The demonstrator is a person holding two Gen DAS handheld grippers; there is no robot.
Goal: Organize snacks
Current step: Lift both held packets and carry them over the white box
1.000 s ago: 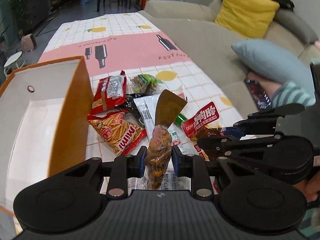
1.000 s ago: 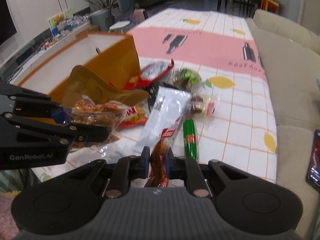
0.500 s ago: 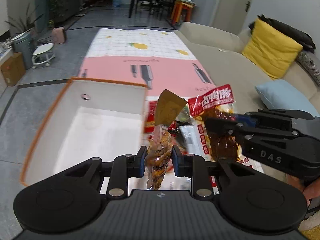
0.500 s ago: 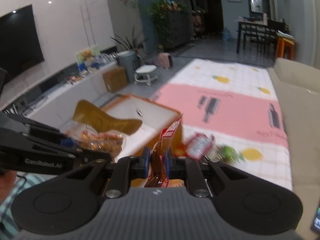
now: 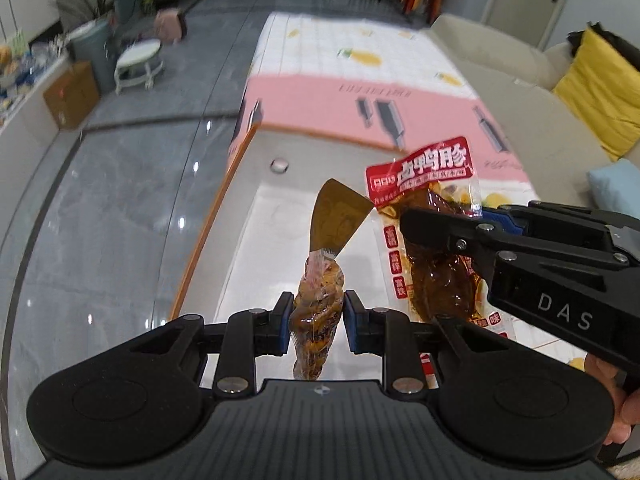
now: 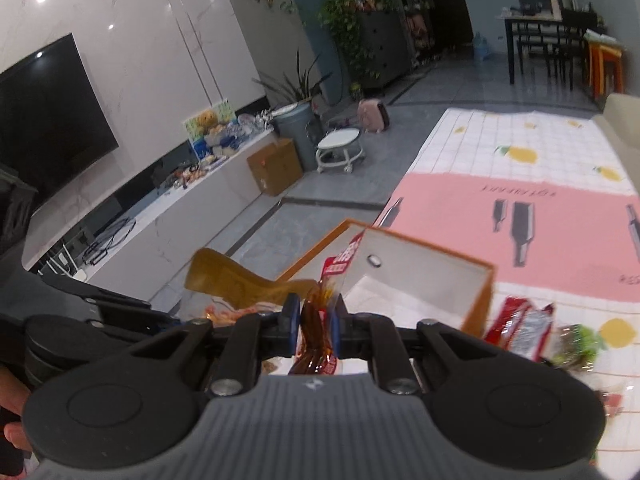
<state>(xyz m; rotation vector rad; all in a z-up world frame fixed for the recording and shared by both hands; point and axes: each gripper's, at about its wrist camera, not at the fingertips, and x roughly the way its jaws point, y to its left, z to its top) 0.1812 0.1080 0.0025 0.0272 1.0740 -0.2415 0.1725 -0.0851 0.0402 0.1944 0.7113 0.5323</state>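
Observation:
My left gripper (image 5: 316, 316) is shut on a clear snack bag with a gold top (image 5: 320, 300) and holds it over the white inside of the orange-edged box (image 5: 280, 220). My right gripper (image 6: 315, 322) is shut on a red-labelled duck snack pack (image 6: 316, 328), which also shows in the left wrist view (image 5: 432, 216), just right of the gold-topped bag and above the box. The box (image 6: 420, 264) lies right ahead in the right wrist view. The gold-topped bag (image 6: 236, 284) shows at left there.
More snack packs (image 6: 524, 328) and a green-wrapped snack (image 6: 580, 340) lie on the pink and white checked tablecloth (image 6: 520, 184) right of the box. A beige sofa with a yellow cushion (image 5: 600, 92) runs along the right. Grey floor (image 5: 120, 220) drops off left of the box.
Both grippers have lifted their packs off the snack pile and carried them left, over the open box. Both stay shut on their packs.

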